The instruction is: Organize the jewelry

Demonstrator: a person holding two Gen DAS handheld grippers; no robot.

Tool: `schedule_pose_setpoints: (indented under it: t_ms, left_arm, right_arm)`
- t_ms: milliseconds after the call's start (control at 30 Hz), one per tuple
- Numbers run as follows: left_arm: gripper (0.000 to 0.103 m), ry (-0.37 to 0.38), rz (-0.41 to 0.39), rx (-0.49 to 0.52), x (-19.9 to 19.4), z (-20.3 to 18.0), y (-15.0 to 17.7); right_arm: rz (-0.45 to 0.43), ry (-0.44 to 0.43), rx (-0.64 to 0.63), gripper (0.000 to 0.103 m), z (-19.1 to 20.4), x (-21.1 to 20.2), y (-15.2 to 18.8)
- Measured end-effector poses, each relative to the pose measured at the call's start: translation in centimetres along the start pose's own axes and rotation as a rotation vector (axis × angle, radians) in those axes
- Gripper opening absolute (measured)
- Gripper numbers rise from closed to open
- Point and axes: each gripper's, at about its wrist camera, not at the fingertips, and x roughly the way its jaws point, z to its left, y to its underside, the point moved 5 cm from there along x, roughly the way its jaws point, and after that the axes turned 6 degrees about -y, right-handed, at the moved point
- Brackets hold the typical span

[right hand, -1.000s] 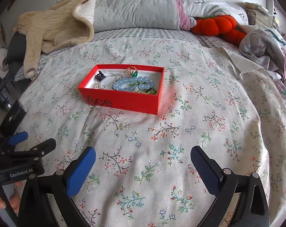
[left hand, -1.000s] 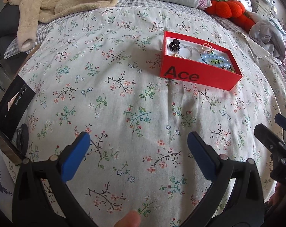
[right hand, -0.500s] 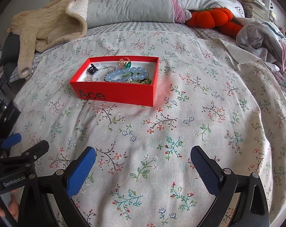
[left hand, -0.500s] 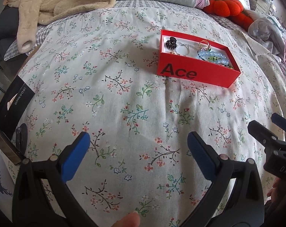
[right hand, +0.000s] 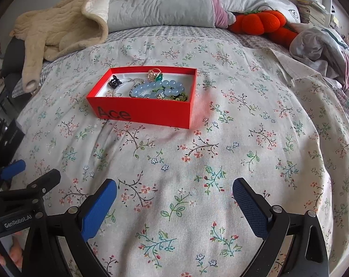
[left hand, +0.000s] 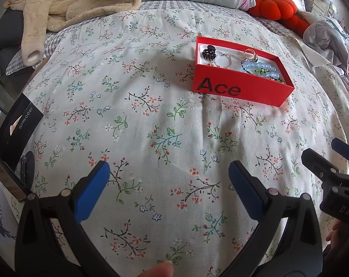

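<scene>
A red box marked "Ace" [left hand: 239,90] [right hand: 142,113] sits on the floral bedspread. Inside lie a blue bead bracelet [right hand: 158,88] [left hand: 259,68], a gold ring with a green stone [right hand: 157,76], a small black hair claw [left hand: 209,52] [right hand: 115,82] and a thin silver chain [left hand: 223,58]. My left gripper [left hand: 168,173] is open and empty, low over the bedspread, well short of the box. My right gripper [right hand: 174,189] is open and empty too, nearer the viewer than the box. Each gripper shows at the edge of the other's view.
A beige fleece garment [right hand: 59,30], a grey pillow [right hand: 160,2] and an orange plush [right hand: 259,22] lie at the head of the bed. Crumpled clothes [right hand: 322,43] lie at the right. A black box [left hand: 17,122] sits at the bed's left edge.
Both grippers have drawn back a little from the box and stayed open. The box and its jewelry have not moved.
</scene>
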Motion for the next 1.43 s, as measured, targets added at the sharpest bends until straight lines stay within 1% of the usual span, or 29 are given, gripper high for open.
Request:
schedule_pose_setpoints:
  t_ms: [233,433,700,1200,1333,1433]
  left_arm:
    - [0.102,-0.003,-0.008,0.008,-0.1,-0.1,0.0]
    - [0.102,-0.025,-0.04,0.036,-0.6,-0.4,-0.2]
    - [0.102,-0.021,-0.037,0.035,-0.5,-0.3,-0.1]
    - [0.102,-0.007,-0.03,0.052,0.2,-0.3,0.5]
    - [0.102,0.006,-0.032,0.054,0.8,-0.2,0.7]
    - [0.102,0.036,-0.011,0.026,2.2,0.1,1.2]
  right_arm:
    - [0.002,0.003,0.003,0.101,-0.1,0.0,0.1]
    - [0.004,0.003,0.003,0.101,0.0,0.0,0.2]
    - [0.003,0.006,0.004,0.101,-0.1,0.1,0.2]
    - [0.003,0.02,0.015,0.101,-0.5,0.6,0.4]
    - [0.01,0.021,0.024,0.101,-0.6,0.9,0.6]
    - [0.008,0.025,0.035,0.101,-0.4,1.7,1.4]
